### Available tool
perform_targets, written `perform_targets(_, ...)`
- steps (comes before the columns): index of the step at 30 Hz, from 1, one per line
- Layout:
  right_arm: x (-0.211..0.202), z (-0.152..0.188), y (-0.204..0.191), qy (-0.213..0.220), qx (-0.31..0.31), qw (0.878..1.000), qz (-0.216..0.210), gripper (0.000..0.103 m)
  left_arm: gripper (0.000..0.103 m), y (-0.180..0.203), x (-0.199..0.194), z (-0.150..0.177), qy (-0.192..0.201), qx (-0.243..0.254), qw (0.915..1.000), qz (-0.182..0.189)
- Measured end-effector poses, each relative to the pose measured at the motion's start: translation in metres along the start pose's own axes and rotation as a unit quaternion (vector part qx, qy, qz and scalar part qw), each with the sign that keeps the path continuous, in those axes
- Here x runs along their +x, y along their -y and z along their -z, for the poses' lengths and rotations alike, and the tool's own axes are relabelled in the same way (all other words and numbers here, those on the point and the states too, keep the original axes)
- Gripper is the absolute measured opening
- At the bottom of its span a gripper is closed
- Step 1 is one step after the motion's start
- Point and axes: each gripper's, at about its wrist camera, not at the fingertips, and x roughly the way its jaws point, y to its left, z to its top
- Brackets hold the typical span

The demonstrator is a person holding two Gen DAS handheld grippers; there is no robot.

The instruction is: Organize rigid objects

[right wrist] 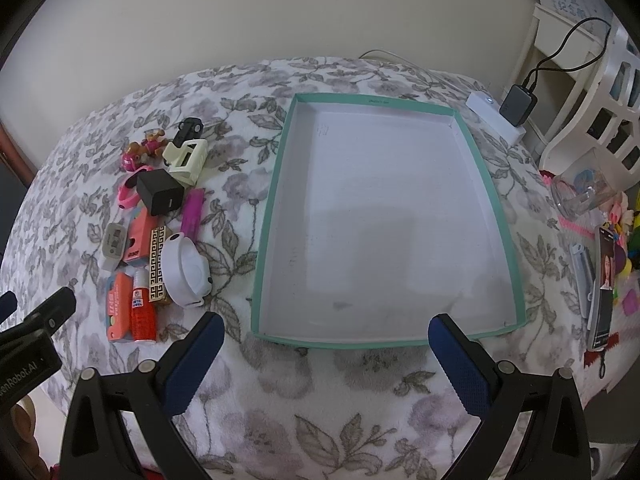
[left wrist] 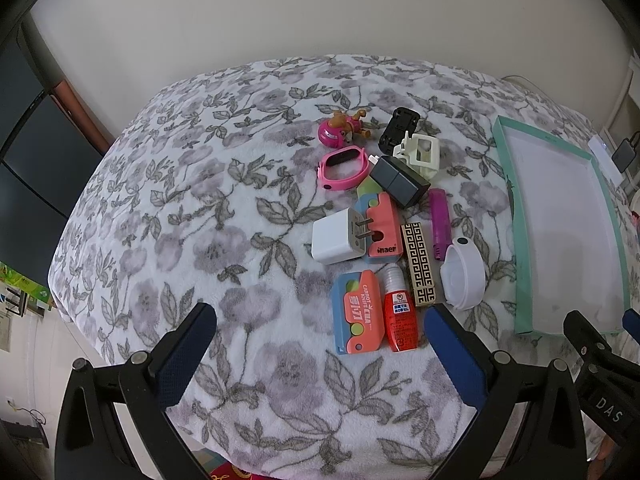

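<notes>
The left gripper hangs low in the left wrist view with its blue-padded fingers spread wide apart and nothing between them; the right gripper stands the same way at the bottom of the right wrist view, fingers apart and empty. Both hover over a surface draped in a white fleece cover with grey flowers and leaves; what lies under the cover cannot be told.

A shallow rectangular box lid with a teal rim and white inside fills the centre of the right wrist view and holds nothing; the small things lie in a cluster to its left, apart from it. In the left wrist view that cluster sits centre-right: a white square wall charger with two prongs touching a coral and blue carrot-knife toy; below it a second coral and blue carrot-knife toy just beside a red bottle with a white cap; a gold and black patterned flat case; a white round wristband device; a purple lighter; a black charger block; a pink watch band; a pink puppy toy; a cream plastic clip; a black plastic clip.
</notes>
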Motion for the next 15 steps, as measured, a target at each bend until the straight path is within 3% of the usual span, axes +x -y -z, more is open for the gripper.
perform_targets(15, 0.0024, 0.0004, -0.0022, -0.005, -0.006, 1.000, 0.004, 0.103, 0.103, -0.0001, 0.0004, 0.0005, -0.001, 0.000, 1.0000, -0.001)
